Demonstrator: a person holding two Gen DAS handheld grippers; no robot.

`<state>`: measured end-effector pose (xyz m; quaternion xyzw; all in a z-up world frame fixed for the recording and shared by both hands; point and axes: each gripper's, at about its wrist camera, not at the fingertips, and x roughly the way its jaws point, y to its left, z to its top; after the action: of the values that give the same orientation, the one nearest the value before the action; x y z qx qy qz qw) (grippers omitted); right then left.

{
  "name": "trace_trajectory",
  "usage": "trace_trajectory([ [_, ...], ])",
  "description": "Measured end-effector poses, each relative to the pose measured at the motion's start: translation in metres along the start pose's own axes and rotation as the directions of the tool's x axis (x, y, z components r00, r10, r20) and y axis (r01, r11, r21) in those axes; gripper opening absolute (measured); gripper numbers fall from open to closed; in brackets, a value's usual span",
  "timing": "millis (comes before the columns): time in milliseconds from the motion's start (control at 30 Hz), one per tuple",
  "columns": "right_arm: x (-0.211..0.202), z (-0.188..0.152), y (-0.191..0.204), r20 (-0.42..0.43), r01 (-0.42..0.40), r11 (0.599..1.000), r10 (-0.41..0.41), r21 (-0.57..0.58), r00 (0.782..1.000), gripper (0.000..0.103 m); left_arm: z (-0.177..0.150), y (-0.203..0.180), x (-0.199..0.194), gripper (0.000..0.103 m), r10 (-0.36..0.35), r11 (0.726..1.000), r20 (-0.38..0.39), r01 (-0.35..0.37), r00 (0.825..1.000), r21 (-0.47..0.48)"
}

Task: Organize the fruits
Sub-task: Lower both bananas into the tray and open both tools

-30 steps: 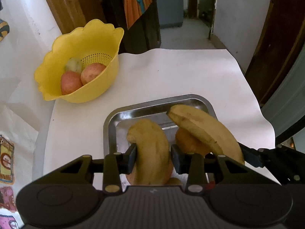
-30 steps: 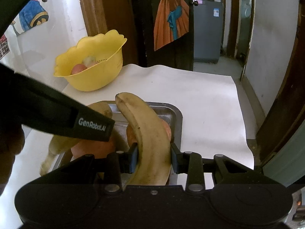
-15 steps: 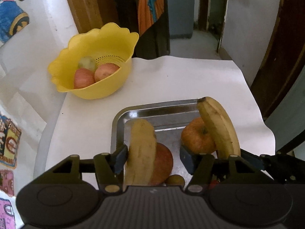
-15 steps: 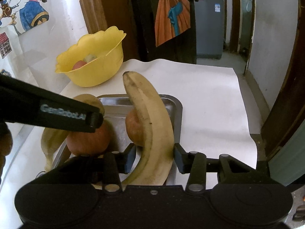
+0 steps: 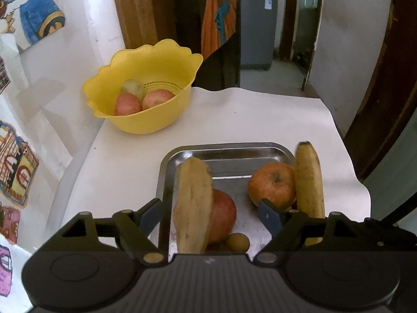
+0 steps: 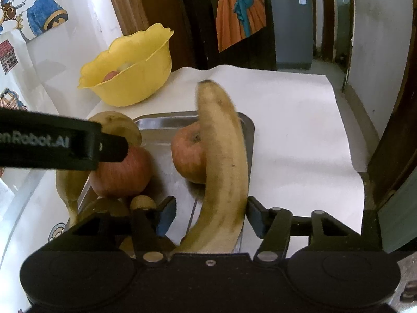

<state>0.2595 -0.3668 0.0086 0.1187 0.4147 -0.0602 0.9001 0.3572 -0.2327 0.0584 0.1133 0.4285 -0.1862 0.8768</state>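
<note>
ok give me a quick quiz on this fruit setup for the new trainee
1. True or false: the yellow bowl is empty.
2. How many apples lie in the steel tray? A one, B two, C four.
3. Fill in: the left gripper and right gripper are each open around a ___.
Key: 1 false; 2 B; 3 banana.

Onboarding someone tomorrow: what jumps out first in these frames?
Two bananas: one stands between the open left claw fingers over the steel tray, the other runs up through the open right claw along the tray's right edge. Next, the yellow bowl at the far left, holding apples.
</note>
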Motion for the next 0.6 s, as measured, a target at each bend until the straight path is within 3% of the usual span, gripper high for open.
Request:
trace_trajectory([
  [400,-0.007,-0.003,0.001,0.026,-0.013,1.000,0.014,-0.017,1.000,0.079,-0.008,0.005,-0.009,0.087,0.012,0.999,0.019,-0.012,1.000,-0.038],
  [600,-0.016,-0.005,0.003,0.047,-0.020,0.999,0.021,-0.034,0.999,0.086,-0.013,0.006,-0.015,0.093,0.020,0.998,0.040,-0.018,0.999,-0.061],
])
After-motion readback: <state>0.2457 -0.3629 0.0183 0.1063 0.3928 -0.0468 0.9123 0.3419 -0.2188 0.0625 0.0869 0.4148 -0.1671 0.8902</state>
